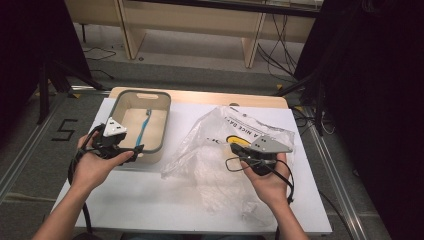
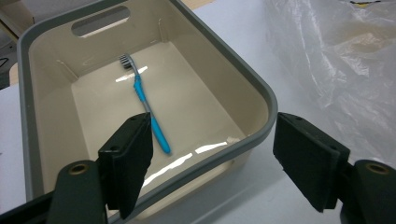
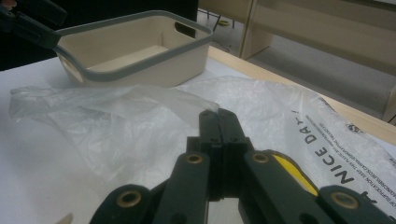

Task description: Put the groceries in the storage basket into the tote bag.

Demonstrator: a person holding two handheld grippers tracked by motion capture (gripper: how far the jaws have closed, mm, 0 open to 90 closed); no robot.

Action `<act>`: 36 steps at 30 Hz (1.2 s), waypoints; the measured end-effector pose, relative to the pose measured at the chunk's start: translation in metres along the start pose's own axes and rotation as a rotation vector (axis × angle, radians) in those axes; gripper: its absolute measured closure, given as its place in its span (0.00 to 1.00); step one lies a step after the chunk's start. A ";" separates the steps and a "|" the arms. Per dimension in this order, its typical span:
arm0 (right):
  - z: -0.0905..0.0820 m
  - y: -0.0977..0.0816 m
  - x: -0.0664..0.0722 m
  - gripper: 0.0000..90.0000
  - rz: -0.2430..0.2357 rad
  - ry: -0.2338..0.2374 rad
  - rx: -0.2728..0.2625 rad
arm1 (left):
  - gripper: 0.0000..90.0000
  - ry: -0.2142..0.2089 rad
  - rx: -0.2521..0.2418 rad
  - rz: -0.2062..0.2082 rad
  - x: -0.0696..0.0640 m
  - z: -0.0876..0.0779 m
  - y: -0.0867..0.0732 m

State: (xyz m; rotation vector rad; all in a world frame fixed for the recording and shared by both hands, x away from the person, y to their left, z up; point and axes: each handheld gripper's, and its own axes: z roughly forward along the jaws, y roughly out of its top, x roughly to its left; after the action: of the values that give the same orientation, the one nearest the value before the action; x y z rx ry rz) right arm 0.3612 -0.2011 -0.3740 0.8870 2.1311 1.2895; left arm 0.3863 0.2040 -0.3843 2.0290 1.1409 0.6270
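A: Left claw (image 2: 212,158) spread wide over the bin's (image 2: 261,95) near rim, and the blue toothbrush (image 2: 148,109) lies on the bin floor just ahead of it, untouched.

B: Right claw (image 3: 219,122) pressed together, empty, above the plastic bag (image 3: 140,116).

- One beige basket (image 1: 118,102) with a grey rim stood on the table, with one cut-out handle slot seen in each end wall.
- One blue toothbrush (image 2: 148,112) lay inside that basket.
- One clear plastic bag (image 1: 210,160), printed with black lettering and one yellow mark, lay spread beside the basket.
- One white table (image 1: 150,195) carried all of these.
- Two grippers were counted: the left gripper (image 2: 212,154) and the right gripper (image 3: 219,116), one per hand.
- Two hands came in from the bottom of the high view.
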 end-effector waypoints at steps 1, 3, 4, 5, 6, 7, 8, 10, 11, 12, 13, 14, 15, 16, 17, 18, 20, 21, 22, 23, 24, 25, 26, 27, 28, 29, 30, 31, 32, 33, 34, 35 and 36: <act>0.000 0.000 0.000 1.00 0.003 -0.001 -0.001 | 0.32 0.000 -0.002 -0.004 0.001 0.001 0.001; 0.001 0.000 -0.001 1.00 0.006 0.000 0.001 | 0.32 0.001 -0.002 -0.009 0.004 0.003 0.004; 0.002 0.000 -0.001 1.00 0.005 0.000 0.002 | 0.32 0.002 0.000 -0.007 0.005 0.004 0.005; 0.002 0.000 0.000 1.00 0.005 0.000 0.004 | 0.32 0.005 -0.003 -0.012 0.007 0.006 0.007; 0.002 0.000 0.000 1.00 0.005 0.001 0.003 | 0.32 0.006 -0.001 -0.015 0.008 0.007 0.009; 0.002 0.000 0.000 1.00 0.003 0.003 0.001 | 0.32 0.009 0.000 -0.017 0.009 0.009 0.011; 0.003 0.000 0.000 1.00 0.002 0.005 0.000 | 0.32 0.012 0.005 -0.017 0.010 0.010 0.013; 0.002 0.000 -0.001 1.00 -0.002 0.007 0.004 | 0.32 0.019 0.003 -0.026 0.012 0.012 0.017; 0.002 -0.001 -0.001 1.00 -0.001 0.009 0.004 | 0.32 0.019 0.002 -0.032 0.013 0.013 0.019; 0.002 -0.001 -0.001 1.00 -0.002 0.009 0.002 | 0.32 0.021 0.004 -0.036 0.015 0.014 0.020; 0.001 -0.001 -0.001 1.00 -0.001 0.009 -0.002 | 0.32 0.023 0.006 -0.042 0.015 0.015 0.022; 0.000 -0.001 -0.001 1.00 -0.001 0.011 -0.003 | 0.32 0.024 0.011 -0.038 0.016 0.016 0.023; 0.000 0.000 -0.001 1.00 0.000 0.009 -0.005 | 0.32 0.025 0.015 -0.038 0.017 0.017 0.025; 0.000 0.000 -0.002 1.00 -0.002 0.008 -0.009 | 0.32 0.027 0.021 -0.036 0.018 0.018 0.026; 0.000 0.000 -0.002 1.00 -0.002 0.007 -0.007 | 0.32 0.028 0.023 -0.038 0.019 0.020 0.027; 0.000 0.000 -0.002 1.00 0.000 0.005 -0.005 | 0.32 0.030 0.029 -0.039 0.021 0.023 0.028; 0.000 0.000 -0.002 1.00 0.000 0.007 -0.002 | 0.32 0.027 0.045 -0.048 0.025 0.028 0.030; 0.001 0.000 -0.001 1.00 -0.001 0.006 0.000 | 0.32 0.027 0.050 -0.055 0.028 0.031 0.031; 0.001 0.000 -0.001 1.00 -0.003 0.007 0.001 | 0.32 0.029 0.055 -0.062 0.030 0.034 0.032; 0.001 0.000 -0.001 1.00 -0.003 0.007 0.002 | 0.33 0.034 0.062 -0.067 0.033 0.037 0.033; 0.002 0.000 -0.001 1.00 -0.004 0.007 0.002 | 0.33 0.035 0.070 -0.070 0.035 0.040 0.034; 0.002 -0.001 -0.001 1.00 -0.001 0.005 0.001 | 0.33 0.036 0.079 -0.074 0.038 0.043 0.035; 0.002 -0.001 -0.001 1.00 0.002 0.005 0.000 | 0.33 0.037 0.087 -0.079 0.040 0.046 0.036; 0.002 -0.001 -0.001 1.00 0.001 0.005 0.001 | 0.33 0.037 0.097 -0.080 0.042 0.049 0.037; 0.002 -0.001 -0.001 1.00 0.001 0.005 0.001 | 0.33 0.040 0.107 -0.080 0.043 0.052 0.038; 0.002 -0.001 -0.001 1.00 -0.001 0.005 0.003 | 0.33 0.041 0.113 -0.088 0.045 0.054 0.039; 0.002 -0.001 -0.001 1.00 -0.002 0.005 0.004 | 0.34 0.040 0.121 -0.094 0.047 0.057 0.040; 0.002 -0.001 -0.001 1.00 -0.002 0.004 0.003 | 0.34 0.037 0.128 -0.101 0.049 0.060 0.041; 0.002 -0.001 -0.001 1.00 -0.002 0.005 0.003 | 0.34 0.039 0.131 -0.108 0.051 0.063 0.042; 0.001 -0.002 -0.001 1.00 0.001 0.005 0.004 | 0.34 0.044 0.137 -0.111 0.052 0.066 0.043; 0.001 -0.002 -0.001 1.00 0.002 0.005 0.005 | 0.35 0.049 0.148 -0.110 0.054 0.069 0.044; 0.001 -0.002 -0.001 1.00 0.002 0.005 0.006 | 0.35 0.053 0.155 -0.114 0.055 0.072 0.046; 0.001 -0.002 -0.001 1.00 0.001 0.005 0.007 | 0.35 0.059 0.163 -0.117 0.057 0.075 0.047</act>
State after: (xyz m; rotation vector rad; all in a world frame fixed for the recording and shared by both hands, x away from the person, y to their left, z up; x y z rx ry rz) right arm 0.3618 -0.2015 -0.3761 0.8891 2.1399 1.2873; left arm 0.4910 0.2104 -0.3912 2.0725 1.3743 0.5542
